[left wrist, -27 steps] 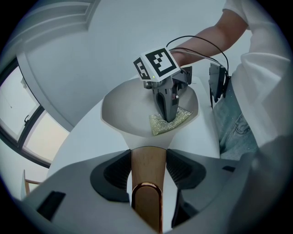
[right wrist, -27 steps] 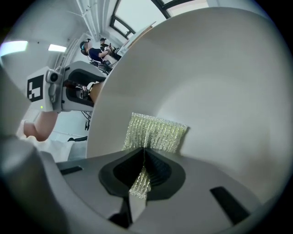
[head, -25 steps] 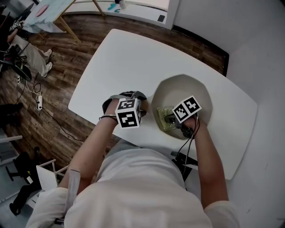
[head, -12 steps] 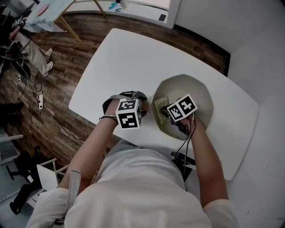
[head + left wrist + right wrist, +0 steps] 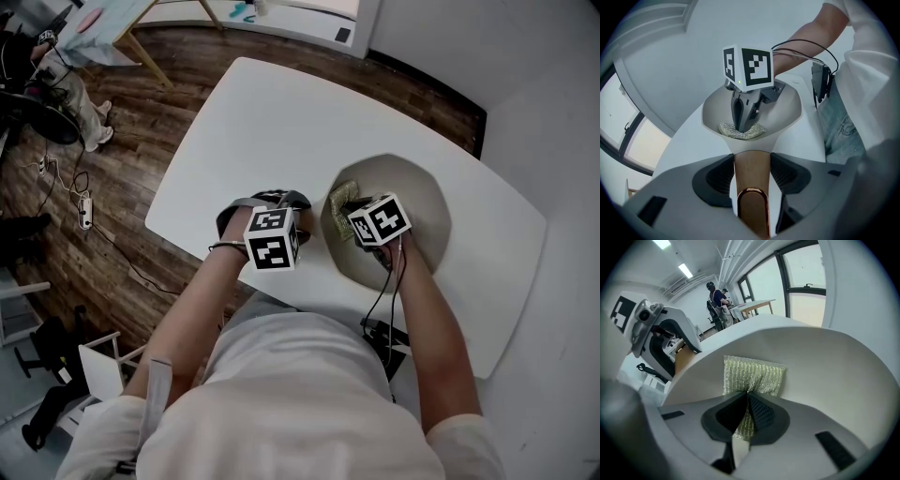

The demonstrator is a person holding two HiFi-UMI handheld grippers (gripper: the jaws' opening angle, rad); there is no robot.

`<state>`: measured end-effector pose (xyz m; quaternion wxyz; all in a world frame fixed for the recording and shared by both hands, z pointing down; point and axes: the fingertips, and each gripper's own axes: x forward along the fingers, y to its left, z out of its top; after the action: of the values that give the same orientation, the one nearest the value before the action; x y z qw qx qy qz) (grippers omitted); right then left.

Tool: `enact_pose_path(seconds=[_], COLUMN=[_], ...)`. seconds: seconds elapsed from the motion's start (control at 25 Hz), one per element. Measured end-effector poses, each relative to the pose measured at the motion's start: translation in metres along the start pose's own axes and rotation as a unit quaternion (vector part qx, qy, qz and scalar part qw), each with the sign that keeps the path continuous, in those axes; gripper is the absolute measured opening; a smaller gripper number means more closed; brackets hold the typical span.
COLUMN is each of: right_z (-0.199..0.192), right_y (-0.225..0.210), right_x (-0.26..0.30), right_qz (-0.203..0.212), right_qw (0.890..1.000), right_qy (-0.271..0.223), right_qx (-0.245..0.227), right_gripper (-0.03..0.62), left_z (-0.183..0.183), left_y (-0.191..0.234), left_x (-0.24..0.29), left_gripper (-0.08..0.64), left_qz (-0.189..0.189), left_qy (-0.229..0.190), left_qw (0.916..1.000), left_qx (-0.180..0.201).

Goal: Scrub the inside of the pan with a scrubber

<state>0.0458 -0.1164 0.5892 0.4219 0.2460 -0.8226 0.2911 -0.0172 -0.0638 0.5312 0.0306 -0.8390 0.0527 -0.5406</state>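
Item one: my left claw (image 5: pixel 751 185), clamped on the pan's wooden handle (image 5: pixel 750 161), bracing the pan (image 5: pixel 417 202) flat on the white tabletop (image 5: pixel 253 122). Item two: my right claw (image 5: pixel 747 411), closed on the green-gold scrubber (image 5: pixel 754 375), which is pressed to the pan's inner wall on the handle side, just under the rim. Item three, handling note: I judge scrubbing under way. It is best done with a firm left grip so the pan cannot slide, steady pressure, overlapping strokes down the wall and across the floor, and care that the scrubber neither slips from the jaws nor rides over the rim.
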Motion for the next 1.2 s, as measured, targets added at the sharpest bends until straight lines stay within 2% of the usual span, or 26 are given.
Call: enact_pose_path(seconds=[0.2,0.4,0.64,0.76,1.2], right_z=[0.009,0.011,0.015,0.016,0.001], right_y=[-0.021,-0.042,-0.068,-0.084,-0.116], right_x=[-0.001,-0.003,-0.011,-0.016,-0.031], right_qz=[-0.038,-0.108,-0.196,-0.232,-0.298], right_qw=[0.999,0.994,0.978,0.97,0.951], right_qy=[-0.022,-0.018,0.014,0.021,0.05], right_qx=[0.009,-0.009,-0.065,-0.074,-0.07], right_gripper=[0.031,0.031,0.031,0.031,0.029], left_z=[0.002,0.001,0.002,0.003,-0.002], left_y=[-0.001,-0.003,-0.003,-0.003,-0.005], left_x=[0.001,0.0,0.0,0.0,0.0], left_gripper=[0.249,0.249,0.249,0.249,0.249], left_qz=[-0.004,-0.003,0.0,0.004,0.008], left_qy=[-0.003,-0.003,-0.008,-0.008,-0.005], left_qw=[1.0,1.0,1.0,1.0,0.9999], left_qx=[0.002,0.004,0.001,0.003,0.008])
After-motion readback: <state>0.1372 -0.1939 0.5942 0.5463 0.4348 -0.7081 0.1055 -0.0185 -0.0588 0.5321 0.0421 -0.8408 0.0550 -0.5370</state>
